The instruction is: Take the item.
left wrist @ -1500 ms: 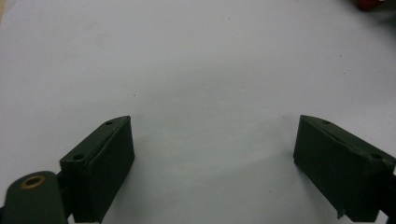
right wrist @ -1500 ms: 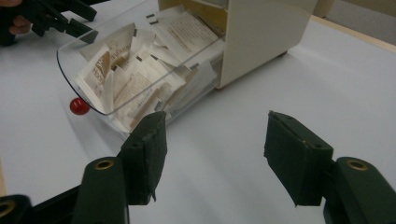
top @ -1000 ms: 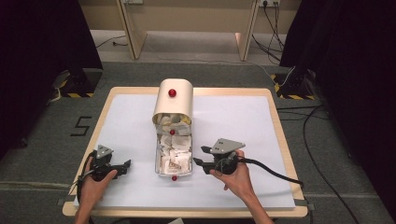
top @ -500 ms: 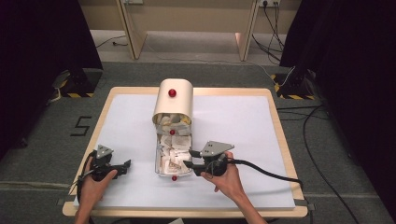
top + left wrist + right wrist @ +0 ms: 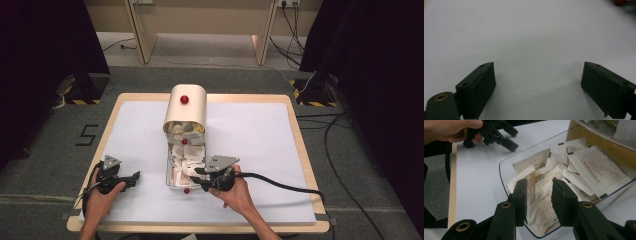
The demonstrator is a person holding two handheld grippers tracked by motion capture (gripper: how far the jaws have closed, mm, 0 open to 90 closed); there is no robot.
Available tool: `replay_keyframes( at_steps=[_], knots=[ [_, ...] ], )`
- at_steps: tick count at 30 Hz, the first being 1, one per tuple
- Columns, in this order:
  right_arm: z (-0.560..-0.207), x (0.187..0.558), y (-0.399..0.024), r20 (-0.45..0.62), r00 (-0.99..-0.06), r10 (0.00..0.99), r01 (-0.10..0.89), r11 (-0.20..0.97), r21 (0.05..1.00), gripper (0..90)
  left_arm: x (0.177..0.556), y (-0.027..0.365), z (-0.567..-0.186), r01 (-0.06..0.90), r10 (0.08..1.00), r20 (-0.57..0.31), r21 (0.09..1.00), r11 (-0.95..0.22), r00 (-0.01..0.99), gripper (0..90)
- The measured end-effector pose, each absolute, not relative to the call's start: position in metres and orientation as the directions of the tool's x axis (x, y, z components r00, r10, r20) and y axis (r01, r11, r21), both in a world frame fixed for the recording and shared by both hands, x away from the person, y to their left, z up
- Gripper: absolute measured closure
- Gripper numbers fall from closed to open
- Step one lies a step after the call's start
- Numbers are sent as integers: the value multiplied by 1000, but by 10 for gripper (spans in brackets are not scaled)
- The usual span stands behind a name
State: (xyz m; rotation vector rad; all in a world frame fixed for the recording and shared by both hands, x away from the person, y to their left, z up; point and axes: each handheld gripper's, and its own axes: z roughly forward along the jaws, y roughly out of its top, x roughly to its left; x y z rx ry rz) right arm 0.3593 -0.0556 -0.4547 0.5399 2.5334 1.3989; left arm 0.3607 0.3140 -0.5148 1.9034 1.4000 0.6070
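Observation:
A cream round-topped box point(image 5: 184, 110) with a red knob point(image 5: 184, 99) stands at the back of the white mat point(image 5: 250, 135). A clear tray point(image 5: 168, 170) full of white paper packets point(image 5: 186, 159) is drawn out of its front, with a red knob point(image 5: 186, 190) at the near end. My right gripper point(image 5: 198, 178) hangs at the tray's near right corner. In the right gripper view my right gripper point(image 5: 539, 185) is open above the packets point(image 5: 584, 165), its jaws a little apart with nothing between them. My left gripper point(image 5: 134, 179) rests left of the tray, open over bare mat point(image 5: 536, 37).
The wooden table edge point(image 5: 302, 150) frames the mat. The left hand's gripper point(image 5: 506, 137) shows far off in the right gripper view, beyond the tray rim point(image 5: 501, 177). Cables point(image 5: 280, 182) trail right from the right gripper. Dark curtains and floor stands surround the table.
My right gripper has moved left, from beside the tray to over its near right corner. The left gripper has stayed where it was.

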Motion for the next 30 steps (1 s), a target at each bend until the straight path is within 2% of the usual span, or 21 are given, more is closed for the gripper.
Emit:
replay_keyframes(
  at_steps=[8, 17, 30],
  knots=[
    [-460, 362, -50, 13, -918, 396, 224, 492, 841, 719, 361, 314, -515, 629, 950, -28, 756, -183, 310, 115],
    [-465, 362, -46, 17, -925, 379, 221, 501, 837, 851, 361, 314, -515, 629, 950, -29, 755, -183, 311, 115],
    [-454, 361, -52, -5, -921, 391, 190, 459, 868, 882, 361, 314, -515, 629, 950, -29, 756, -183, 310, 115]
  ],
)
